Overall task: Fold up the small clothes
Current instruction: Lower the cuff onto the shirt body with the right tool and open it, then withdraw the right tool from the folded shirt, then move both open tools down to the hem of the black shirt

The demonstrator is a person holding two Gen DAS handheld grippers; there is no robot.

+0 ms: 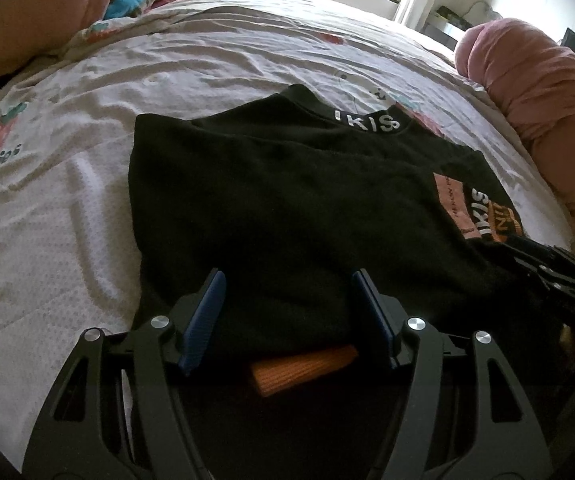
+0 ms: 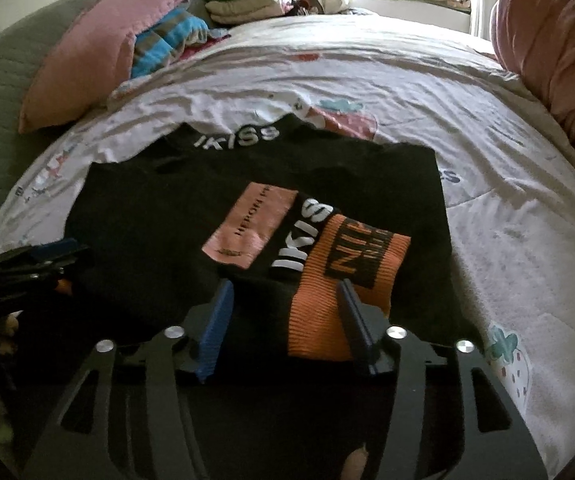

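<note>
Left wrist: open tool (image 1: 289,300) straddles sweater (image 1: 287,200) near edge.

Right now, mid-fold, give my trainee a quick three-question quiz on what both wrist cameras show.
1. True or false: both grippers are open at the near edge of the black sweater.
2. Multiple choice: What white lettering shows on the sweater's collar? A) IKISS B) NIKE C) no lettering.
3. Short answer: What colour is the ribbed cuff lying between the fingers of the right gripper?

Key:
1. True. The left gripper and the right gripper both have their fingers apart, with nothing clamped.
2. A.
3. Orange, with black lettering.
</note>
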